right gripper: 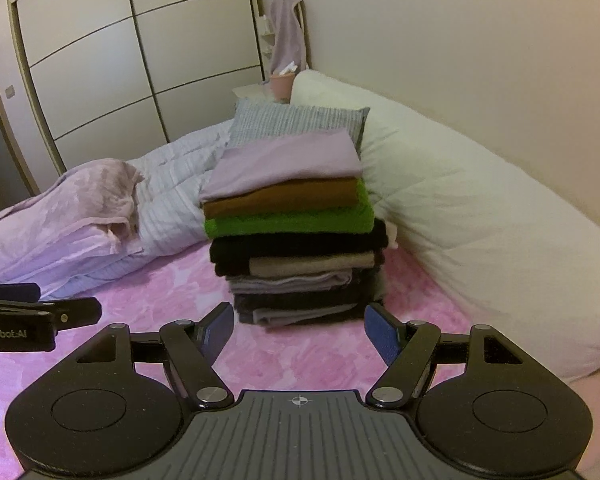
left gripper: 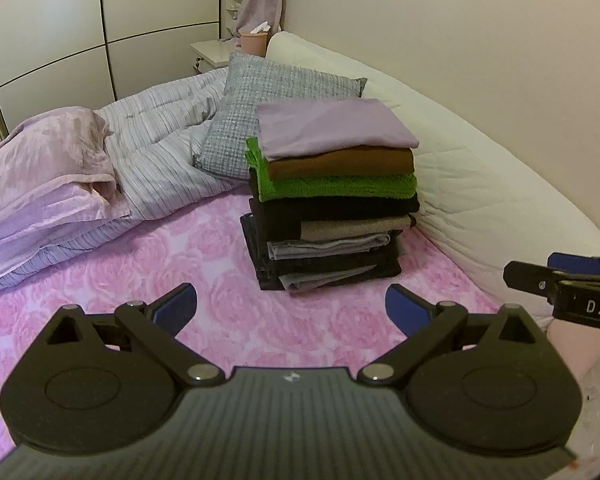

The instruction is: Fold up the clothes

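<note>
A tall stack of folded clothes [left gripper: 328, 200] [right gripper: 296, 240] stands on the pink rose-patterned bed sheet [left gripper: 148, 264] [right gripper: 300, 356]. A lilac garment [left gripper: 332, 128] [right gripper: 288, 164] lies on top, then a brown one [left gripper: 340, 162], a green one [left gripper: 336, 186], and several black and grey ones below. My left gripper [left gripper: 291, 308] is open and empty, a short way in front of the stack. My right gripper [right gripper: 299, 330] is open and empty too, just before the stack's base. Each gripper shows at the edge of the other's view.
A grey checked pillow [left gripper: 276, 100] leans behind the stack. A striped duvet [left gripper: 160, 152] and a crumpled pink blanket [left gripper: 48, 160] lie at the left. A white quilted bolster [left gripper: 480, 184] runs along the wall. A wardrobe [left gripper: 60, 20] and a nightstand [left gripper: 210, 54] stand beyond.
</note>
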Available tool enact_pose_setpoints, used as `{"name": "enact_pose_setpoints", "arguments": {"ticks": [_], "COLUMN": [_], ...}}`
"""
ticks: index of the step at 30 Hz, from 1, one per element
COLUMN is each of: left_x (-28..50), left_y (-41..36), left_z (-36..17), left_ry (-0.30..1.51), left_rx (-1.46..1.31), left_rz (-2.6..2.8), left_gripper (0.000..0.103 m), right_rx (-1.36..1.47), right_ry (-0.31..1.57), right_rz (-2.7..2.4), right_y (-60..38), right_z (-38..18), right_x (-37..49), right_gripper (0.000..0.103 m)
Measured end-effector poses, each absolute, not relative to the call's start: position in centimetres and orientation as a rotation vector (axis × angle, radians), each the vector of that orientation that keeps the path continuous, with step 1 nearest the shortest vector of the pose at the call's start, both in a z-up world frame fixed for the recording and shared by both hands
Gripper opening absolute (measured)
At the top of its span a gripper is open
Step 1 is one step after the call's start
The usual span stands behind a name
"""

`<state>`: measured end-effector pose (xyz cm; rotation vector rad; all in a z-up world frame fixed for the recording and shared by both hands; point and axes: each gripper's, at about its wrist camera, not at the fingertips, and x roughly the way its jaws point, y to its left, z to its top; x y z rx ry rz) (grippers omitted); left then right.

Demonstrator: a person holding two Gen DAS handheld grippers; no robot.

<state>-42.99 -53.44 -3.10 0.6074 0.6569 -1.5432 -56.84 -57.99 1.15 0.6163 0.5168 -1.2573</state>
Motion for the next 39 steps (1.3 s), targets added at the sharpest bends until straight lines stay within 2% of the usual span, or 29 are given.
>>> {"name": "enact_pose_setpoints", "arguments": {"ticks": [13, 39], "left_x": [-43.7, -44.4], "left_y": [-52.9, -53.7], "left_z": [-4.3, -5.3], "left_ry": [0.693, 0.716], "left_rx": [0.638, 0.67], "left_rz": [-1.547, -1.542], "left_gripper": [0.099, 0.099], "right_rx": [0.719, 0.719], "right_ry": [0.528, 0.562], "right_rz": [-1.221, -1.194], "right_y": [-56.8, -57.1], "right_z": [-0.3, -1.1], "right_x": [-57.6, -57.3], "right_gripper": [0.069, 0.069]}}
